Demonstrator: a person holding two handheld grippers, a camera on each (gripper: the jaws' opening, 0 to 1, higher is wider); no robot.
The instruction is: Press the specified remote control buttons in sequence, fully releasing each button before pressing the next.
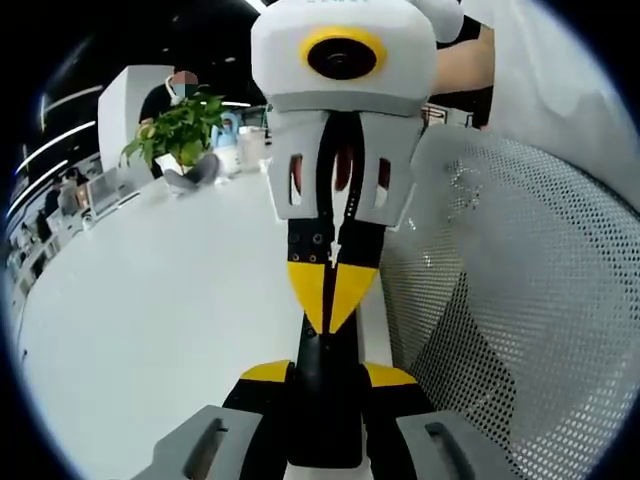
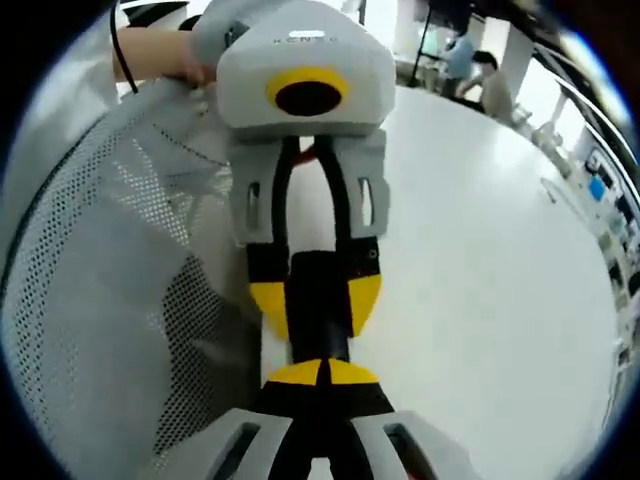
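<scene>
A white counter (image 1: pixel 150 330) spreads to the left of the fingers in the left gripper view and to the right of them (image 2: pixel 480 260) in the right gripper view. A grey mesh chair back (image 1: pixel 530 300) stands close on the other side of the fingers (image 2: pixel 110 260). Far beyond the fingers, a green potted plant (image 1: pixel 180 125) sits on the counter. Seated people (image 2: pixel 480 70) show in the distance.

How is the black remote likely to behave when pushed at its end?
Probably stiff: the remote looks like a straight, hard slab. Clamped between the left gripper's jaws, it should not roll, but its smooth sides might slide or pivot under the shut right gripper.
</scene>
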